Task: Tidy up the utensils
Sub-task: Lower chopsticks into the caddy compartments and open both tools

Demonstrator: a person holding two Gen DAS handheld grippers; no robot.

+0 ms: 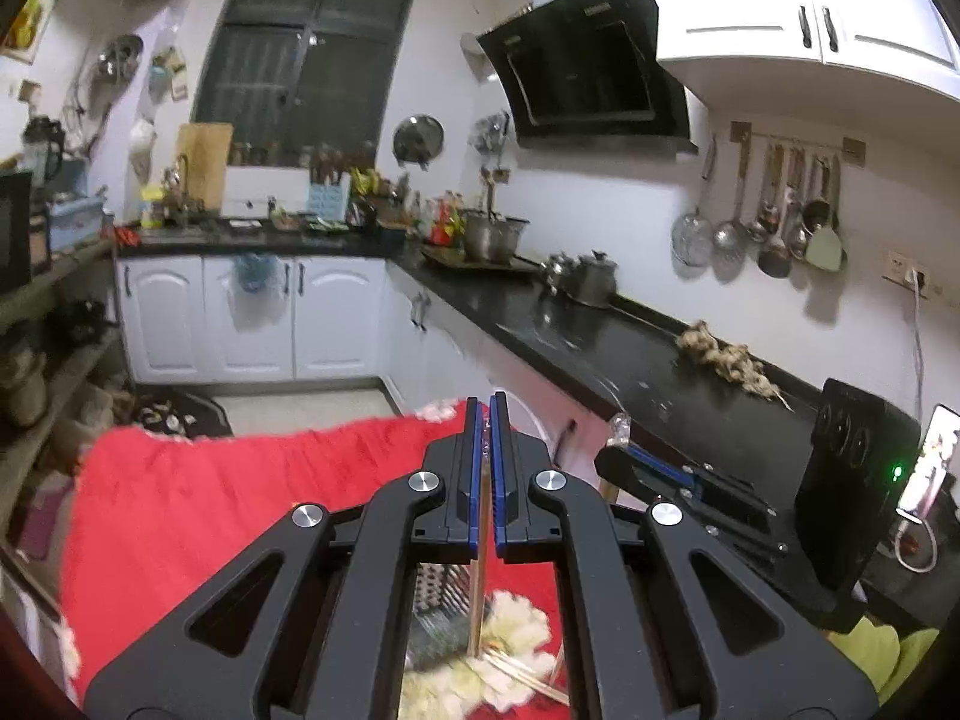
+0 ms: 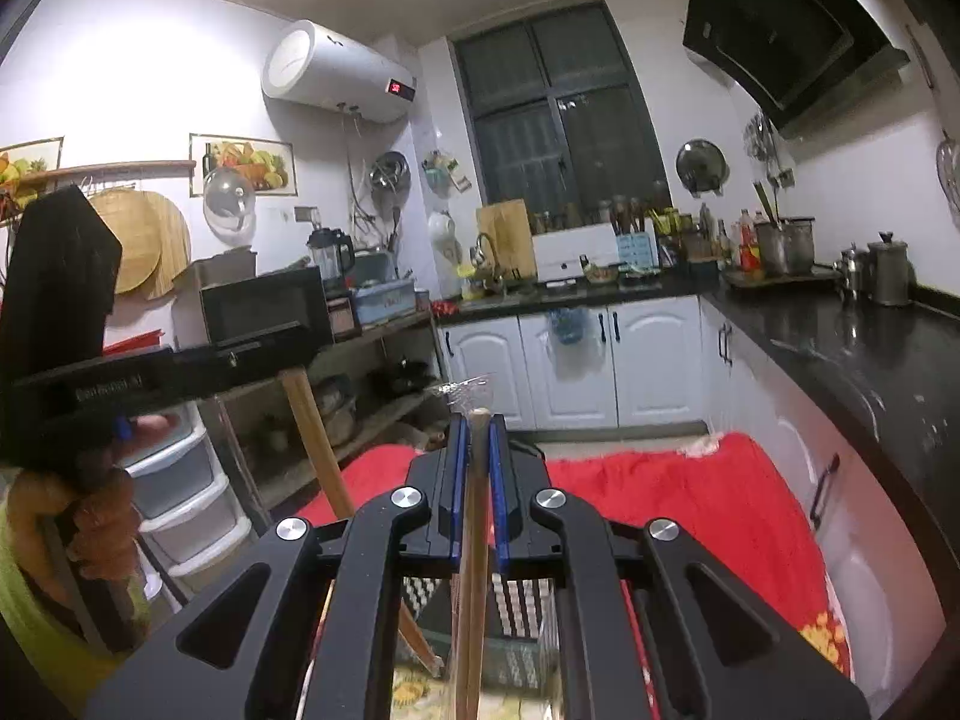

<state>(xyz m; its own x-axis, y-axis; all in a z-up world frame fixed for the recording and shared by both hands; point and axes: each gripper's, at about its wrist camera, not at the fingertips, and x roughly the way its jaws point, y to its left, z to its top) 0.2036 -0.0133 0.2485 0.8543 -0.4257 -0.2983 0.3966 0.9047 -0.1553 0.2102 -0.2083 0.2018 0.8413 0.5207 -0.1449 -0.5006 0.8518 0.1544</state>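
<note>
Chopsticks in both tongs, lifted up over the red cloth point(image 1: 240, 498)! Left tongs point(image 1: 487, 420) are shut tight on a thin chopstick point(image 1: 478, 594) that hangs straight down between the blue pads. Below it sits a metal mesh basket point(image 1: 438, 618) with loose chopsticks point(image 1: 528, 675) lying beside it on the cloth. Right tongs point(image 2: 478, 429) are closed on a wrapped pair of chopsticks point(image 2: 474, 570), clear wrapper tip point(image 2: 465, 387) poking out past the pads, striped holder point(image 2: 516, 606) underneath. The hand point(image 2: 102, 516) carrying the left tool shows off to that side. My read: these are being carried to a holder, so keep each stick vertical, hold the squeeze steady, and line the lower ends up over the opening before lowering. A tilted wrist would let the thin one swing. Farther back, the black desk point(image 1: 600, 348) runs along the wall with pots point(image 1: 585, 276) on it
</note>
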